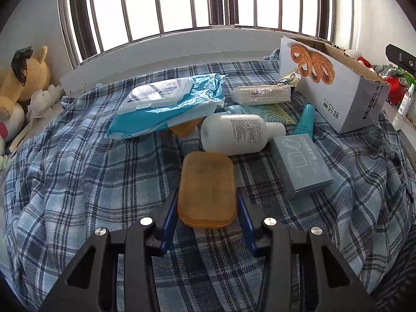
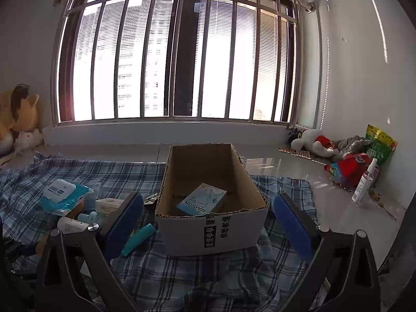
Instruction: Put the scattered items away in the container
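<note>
Your left gripper [image 1: 207, 202] jaws pinch the amber soap [image 1: 207, 189] by its edges — slick, may squirt out; right gripper [image 2: 208, 221] jaws gape empty before the box [image 2: 212, 230].

My left gripper [image 1: 207, 199] is low and points forward. Its two blue pads [image 1: 169, 214] press on both long sides of the amber soap bar [image 1: 206, 189], so it is closed on it. My right gripper [image 2: 208, 219] is higher and is wide open. Its blue fingers [image 2: 292, 223] stand far apart and nothing is between them.
</note>
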`<state>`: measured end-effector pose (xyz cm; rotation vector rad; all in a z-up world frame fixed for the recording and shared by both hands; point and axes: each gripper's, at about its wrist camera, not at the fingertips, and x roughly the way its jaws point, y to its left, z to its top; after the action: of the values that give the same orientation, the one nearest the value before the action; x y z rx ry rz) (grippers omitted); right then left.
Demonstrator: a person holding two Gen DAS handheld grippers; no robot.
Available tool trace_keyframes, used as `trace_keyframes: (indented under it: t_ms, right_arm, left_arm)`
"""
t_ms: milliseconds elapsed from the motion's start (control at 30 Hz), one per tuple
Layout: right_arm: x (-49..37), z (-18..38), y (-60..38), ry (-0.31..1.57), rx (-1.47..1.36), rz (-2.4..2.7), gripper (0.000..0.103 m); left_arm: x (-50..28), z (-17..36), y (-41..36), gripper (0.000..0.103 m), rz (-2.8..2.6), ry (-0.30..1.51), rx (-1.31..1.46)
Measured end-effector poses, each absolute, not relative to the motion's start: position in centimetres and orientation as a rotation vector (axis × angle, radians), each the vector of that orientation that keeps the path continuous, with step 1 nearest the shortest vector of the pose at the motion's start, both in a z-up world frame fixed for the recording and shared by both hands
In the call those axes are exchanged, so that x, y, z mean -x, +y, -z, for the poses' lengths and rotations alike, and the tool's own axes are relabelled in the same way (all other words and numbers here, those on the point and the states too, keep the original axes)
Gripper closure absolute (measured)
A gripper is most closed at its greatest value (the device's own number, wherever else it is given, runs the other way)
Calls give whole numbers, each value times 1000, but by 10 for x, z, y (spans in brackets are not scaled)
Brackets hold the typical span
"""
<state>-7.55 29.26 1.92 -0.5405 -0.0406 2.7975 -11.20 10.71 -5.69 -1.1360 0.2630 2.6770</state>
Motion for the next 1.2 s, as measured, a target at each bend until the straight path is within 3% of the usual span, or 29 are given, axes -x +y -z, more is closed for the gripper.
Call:
trace_keyframes:
  t_ms: [433,900,1067,1200]
  right_arm:
    - [74,-18,307,28,563,-2748,3]
    - [35,8,357,143,611,-2640,3]
    - [40,12,356,142,645,-2657,3]
    - [42,14,349,88,652,-2674,3]
  left_arm:
    - [100,13,127,58,-2675,309,983]
    - [134,-56,250,58,-2464,309,800]
    - [155,-59,290,58,-2362,254,847]
    - [162,-49,316,57,-2356,332,865]
